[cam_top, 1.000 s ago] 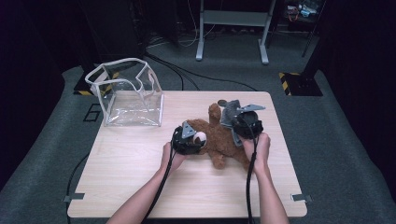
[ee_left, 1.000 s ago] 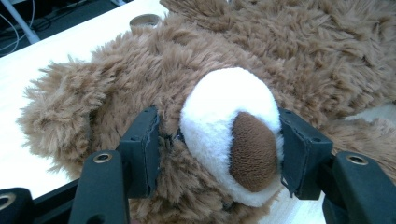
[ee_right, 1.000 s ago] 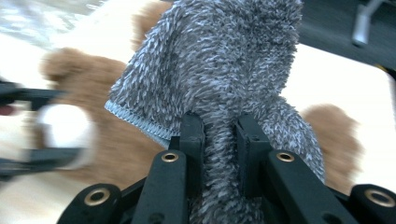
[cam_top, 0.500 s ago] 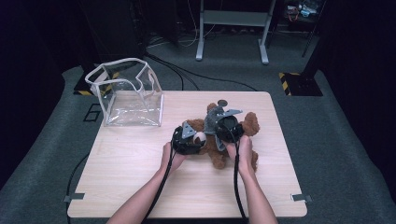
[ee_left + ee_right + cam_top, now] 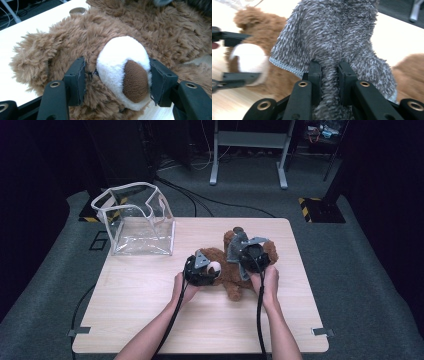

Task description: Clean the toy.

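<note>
- We see a brown teddy bear (image 5: 235,270) lying on the wooden table (image 5: 150,315), right of the clear plastic bag (image 5: 137,222) and near it.
- Left gripper (image 5: 116,80): jaws clamped on the bear's white muzzle (image 5: 120,67), one pad each side, brown nose between them.
- Left gripper (image 5: 201,269) sits at the bear's head end, the side nearest the bag.
- Right gripper (image 5: 329,75): jaws nearly together, pinching a fold of grey fuzzy cloth (image 5: 332,37).
- The grey cloth (image 5: 239,245) hangs over the bear's body, on the side away from the bag; right gripper (image 5: 250,256) is above the bear there.
- Bag stands open-topped at the table's far left corner.
</note>
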Demonstrator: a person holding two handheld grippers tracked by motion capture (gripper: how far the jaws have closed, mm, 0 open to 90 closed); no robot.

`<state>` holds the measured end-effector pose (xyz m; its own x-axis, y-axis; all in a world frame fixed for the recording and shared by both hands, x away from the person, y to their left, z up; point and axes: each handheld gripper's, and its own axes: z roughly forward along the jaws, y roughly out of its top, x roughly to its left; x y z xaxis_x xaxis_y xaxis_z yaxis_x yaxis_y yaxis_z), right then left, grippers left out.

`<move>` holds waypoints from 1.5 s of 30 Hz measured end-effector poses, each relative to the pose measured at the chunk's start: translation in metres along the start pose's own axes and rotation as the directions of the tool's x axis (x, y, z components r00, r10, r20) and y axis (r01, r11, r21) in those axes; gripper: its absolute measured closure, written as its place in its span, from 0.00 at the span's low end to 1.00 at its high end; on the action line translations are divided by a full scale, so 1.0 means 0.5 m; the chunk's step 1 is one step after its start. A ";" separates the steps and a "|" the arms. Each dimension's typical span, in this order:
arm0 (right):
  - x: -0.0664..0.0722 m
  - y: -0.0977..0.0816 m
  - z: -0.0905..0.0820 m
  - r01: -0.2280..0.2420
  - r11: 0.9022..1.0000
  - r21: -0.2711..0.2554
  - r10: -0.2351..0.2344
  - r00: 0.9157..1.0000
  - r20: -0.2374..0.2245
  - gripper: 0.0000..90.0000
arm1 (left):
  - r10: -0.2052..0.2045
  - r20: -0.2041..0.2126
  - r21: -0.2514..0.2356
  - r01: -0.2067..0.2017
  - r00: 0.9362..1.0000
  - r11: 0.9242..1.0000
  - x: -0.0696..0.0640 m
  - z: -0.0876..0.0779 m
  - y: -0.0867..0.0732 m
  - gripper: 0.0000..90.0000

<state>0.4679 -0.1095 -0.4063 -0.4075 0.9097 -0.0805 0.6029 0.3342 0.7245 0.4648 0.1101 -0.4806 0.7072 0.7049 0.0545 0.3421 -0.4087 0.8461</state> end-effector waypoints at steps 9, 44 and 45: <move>-0.074 -0.026 -0.012 -0.064 0.998 0.011 0.063 0.995 0.076 0.84 | -0.003 0.000 -0.002 0.003 1.000 1.000 0.000 0.001 0.000 0.43; 0.006 -0.025 -0.011 -0.001 1.000 -0.022 0.001 1.000 0.012 0.84 | -0.006 0.004 0.002 0.006 1.000 1.000 0.003 0.000 0.001 0.44; -0.003 -0.028 -0.015 -0.009 1.000 -0.021 0.010 1.000 0.021 0.84 | -0.006 0.005 0.003 0.006 1.000 1.000 0.003 0.000 0.002 0.43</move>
<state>0.4546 -0.1175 -0.4111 -0.3873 0.9178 -0.0875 0.5923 0.3204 0.7393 0.4661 0.1108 -0.4799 0.7080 0.7046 0.0467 0.3481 -0.4058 0.8451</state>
